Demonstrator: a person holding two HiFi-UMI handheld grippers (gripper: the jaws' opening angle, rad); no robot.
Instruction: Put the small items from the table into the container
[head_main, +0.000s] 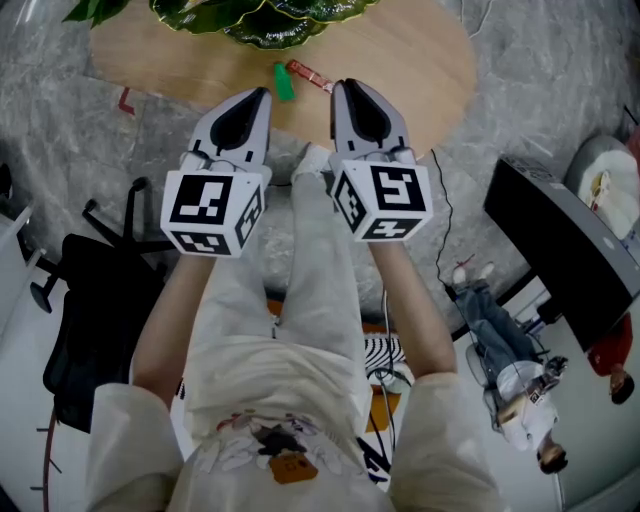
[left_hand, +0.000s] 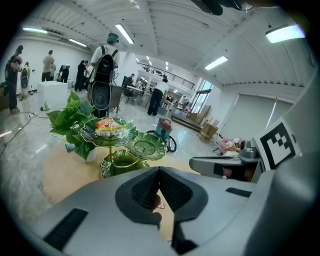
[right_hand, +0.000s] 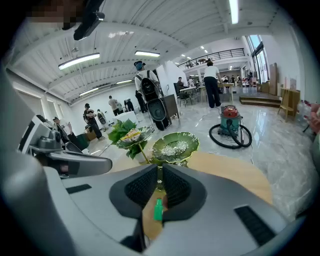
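Marble floor all round, and a round wooden table (head_main: 400, 70) is right in front of me. My left tongs (head_main: 262, 97) are clenched with nothing in them, and the right tongs (head_main: 340, 90) are the same, closed and empty. Both hover over the near edge. A small green tube (head_main: 284, 82) lies on the wood just past the tips, between the two, with a red wrapper (head_main: 310, 73) beside it. The green leaf-shaped tiered dish (head_main: 270, 35) sits further back, with packets (left_hand: 107, 126) on its top tier.
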